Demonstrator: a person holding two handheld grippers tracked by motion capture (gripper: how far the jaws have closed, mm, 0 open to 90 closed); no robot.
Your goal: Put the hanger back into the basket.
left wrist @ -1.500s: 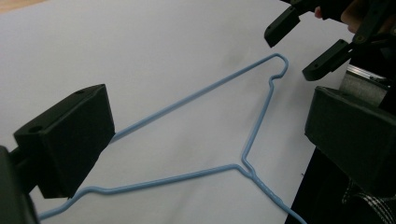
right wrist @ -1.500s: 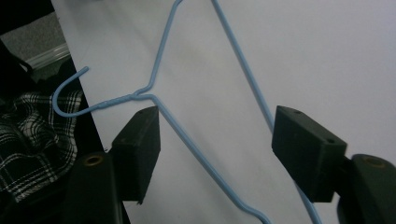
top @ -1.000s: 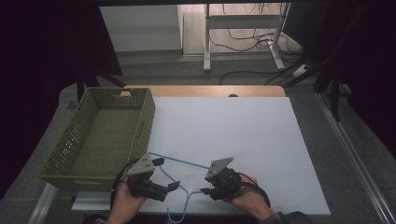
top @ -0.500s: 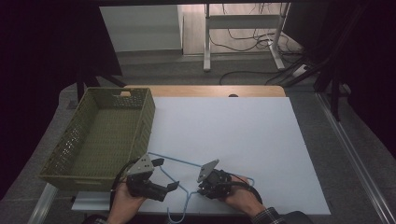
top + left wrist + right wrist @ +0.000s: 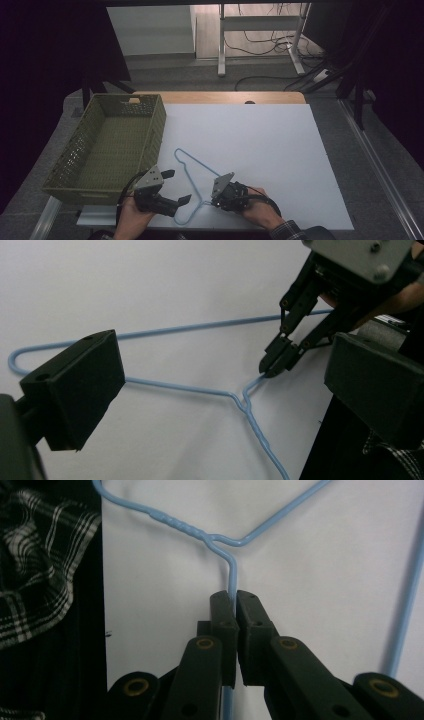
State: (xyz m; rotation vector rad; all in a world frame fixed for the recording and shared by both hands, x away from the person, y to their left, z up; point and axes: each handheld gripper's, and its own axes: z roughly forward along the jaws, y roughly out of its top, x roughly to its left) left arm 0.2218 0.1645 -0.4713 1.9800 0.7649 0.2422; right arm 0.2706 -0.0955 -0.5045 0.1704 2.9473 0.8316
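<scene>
A light blue wire hanger (image 5: 200, 163) lies flat on the white table top (image 5: 260, 145), near the front edge, with its hook toward the person. My right gripper (image 5: 209, 201) is shut on the wire just beside the twisted neck. In the right gripper view the gripper (image 5: 234, 600) pinches the hanger (image 5: 225, 540) between both pads. My left gripper (image 5: 176, 186) stands wide open over the hanger's left part, holding nothing. In the left gripper view the hanger (image 5: 175, 387) runs between that gripper's spread jaws, and the right gripper (image 5: 274, 365) shows shut on the wire.
An empty green slatted basket (image 5: 158, 127) stands at the table's left, its near corner close behind my left gripper. A plaid sleeve (image 5: 40, 555) lies at the table's front edge. Cables and a desk frame (image 5: 260, 35) stand on the floor beyond the table.
My right gripper has moved left along the hanger to its neck. The hanger's far corner has swung away from the person. The left gripper has hardly moved.
</scene>
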